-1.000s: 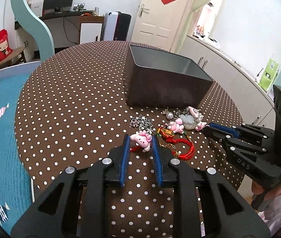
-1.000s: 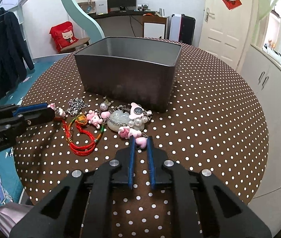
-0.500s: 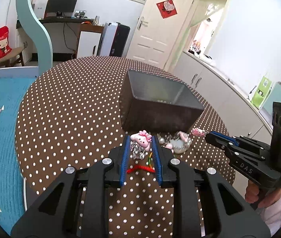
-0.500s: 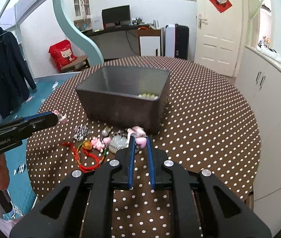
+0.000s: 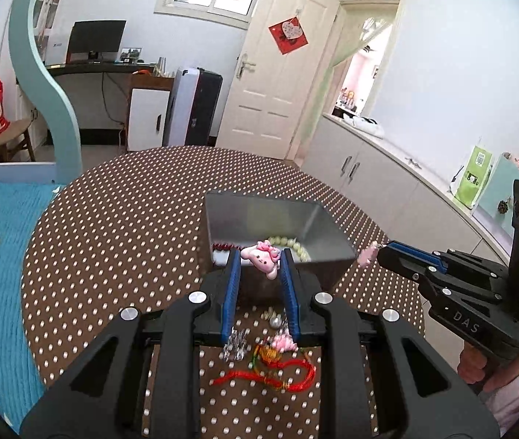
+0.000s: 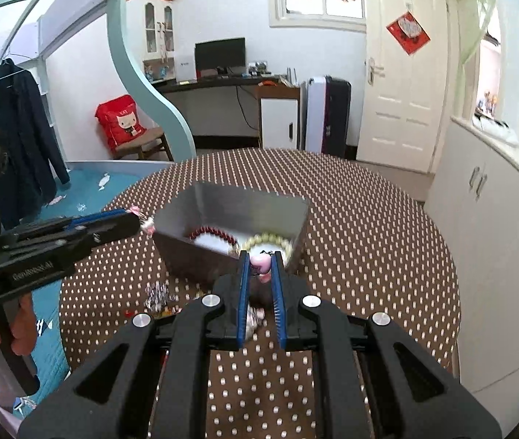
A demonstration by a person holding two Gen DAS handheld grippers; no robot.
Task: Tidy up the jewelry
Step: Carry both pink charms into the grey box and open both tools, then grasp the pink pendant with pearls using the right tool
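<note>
A pink cat charm (image 5: 264, 258) is pinched between the blue pads of the left gripper (image 5: 259, 256), and it is held in the air above the near wall of a grey metal box (image 5: 329, 230). A silver chain (image 5: 235, 344) is seen hanging below this gripper, though whether it is joined to the charm cannot be told. A smaller pink charm (image 6: 261, 264) is clamped at the tips of the right gripper (image 6: 260, 261), whose fingers are pressed close together on it, and it too is held clear of the table near the box's near corner. The box is set on a round table (image 5: 120, 256) covered with a brown cloth dotted in white, roughly at the table's middle. Inside the box a string of pale green beads (image 6: 268, 241) and a string of dark red beads (image 6: 212, 232) are seen lying on the bottom. On the cloth between the box and the near edge of the table, more jewelry is left: a red cord with tassels (image 5: 277, 375), a small pink figure (image 5: 283, 342) and a pearl-like bead (image 5: 275, 321), close together. Each gripper is held from below by a hand (image 6: 21, 329), and a pale sleeve is visible at the frame edge.
</note>
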